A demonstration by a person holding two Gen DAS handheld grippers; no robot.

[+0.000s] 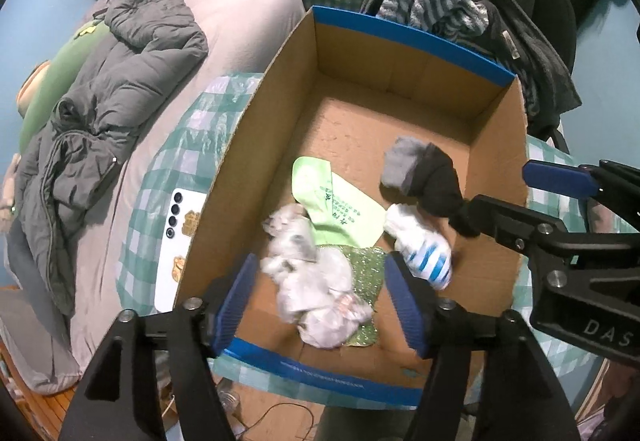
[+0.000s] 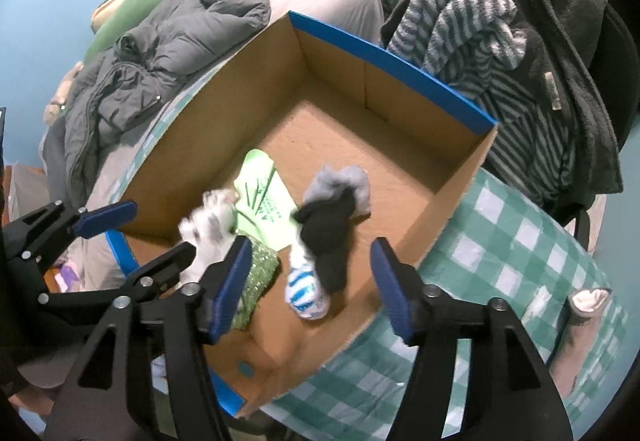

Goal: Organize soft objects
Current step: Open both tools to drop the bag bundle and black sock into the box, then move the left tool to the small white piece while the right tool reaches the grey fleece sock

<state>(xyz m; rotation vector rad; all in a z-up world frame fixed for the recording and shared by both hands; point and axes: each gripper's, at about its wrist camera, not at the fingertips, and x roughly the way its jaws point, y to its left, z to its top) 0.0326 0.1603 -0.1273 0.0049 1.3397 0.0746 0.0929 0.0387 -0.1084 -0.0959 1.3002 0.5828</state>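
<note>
An open cardboard box with blue rims stands on a green checked tablecloth. Inside lie a black-and-grey sock, a white-and-blue striped sock, a light green cloth, a sparkly green cloth and a blurred white fluffy item. My left gripper is open above the white fluffy item. My right gripper is open over the box's near corner, above the black-and-grey sock and striped sock. The box also shows in the right wrist view.
A grey padded jacket lies on the bed at the left. A white phone lies on the tablecloth beside the box. Striped and dark fleece garments hang over a chair behind the box. A beige rolled item lies on the tablecloth at the right.
</note>
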